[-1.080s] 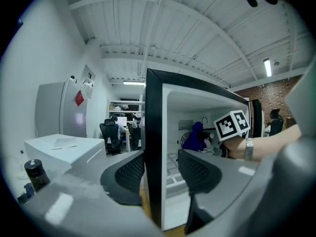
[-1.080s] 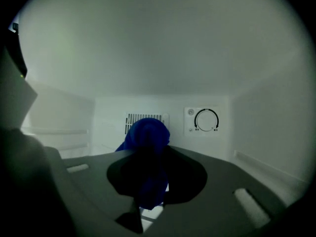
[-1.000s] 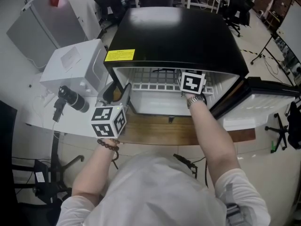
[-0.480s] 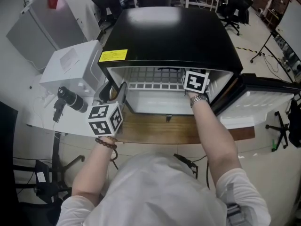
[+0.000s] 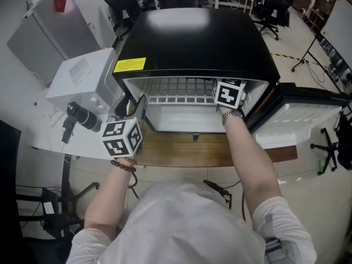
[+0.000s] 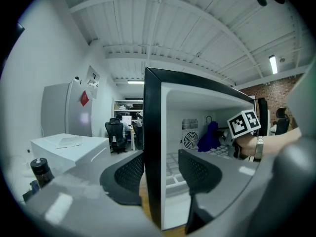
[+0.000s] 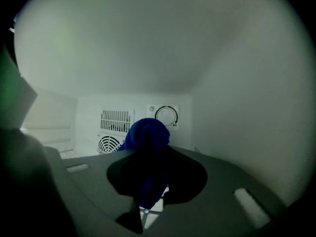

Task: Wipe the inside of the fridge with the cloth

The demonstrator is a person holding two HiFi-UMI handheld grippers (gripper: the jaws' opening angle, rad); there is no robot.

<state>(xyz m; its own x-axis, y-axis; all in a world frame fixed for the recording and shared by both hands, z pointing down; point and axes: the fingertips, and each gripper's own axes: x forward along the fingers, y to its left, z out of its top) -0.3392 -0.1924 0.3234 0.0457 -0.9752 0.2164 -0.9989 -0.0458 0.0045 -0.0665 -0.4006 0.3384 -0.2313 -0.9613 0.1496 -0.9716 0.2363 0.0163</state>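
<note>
The black mini fridge (image 5: pixel 198 37) stands on a wooden tabletop (image 5: pixel 187 150) with its door (image 5: pixel 305 117) swung open to the right. My right gripper (image 5: pixel 229 94) reaches into the upper right of the white interior, over the wire shelf (image 5: pixel 176 89). In the right gripper view its jaws (image 7: pixel 148 157) are shut on a bunched blue cloth (image 7: pixel 145 135), held close to the back wall by the vent and dial (image 7: pixel 167 115). The left gripper view shows that cloth (image 6: pixel 210 137) too. My left gripper (image 6: pixel 160 169) straddles the fridge's left front wall edge (image 6: pixel 152 147), with a gap at the inner jaw.
A white box-like appliance (image 5: pixel 88 76) and a black bottle (image 5: pixel 82 116) sit left of the fridge on a white surface. A grey cabinet (image 5: pixel 49 32) stands at the far left. Office chairs (image 5: pixel 126 1) and a tripod (image 5: pixel 311 56) stand beyond the fridge.
My right gripper has slid a little to the right inside the fridge, with the cloth still in it. My left gripper has stayed at the fridge's left wall.
</note>
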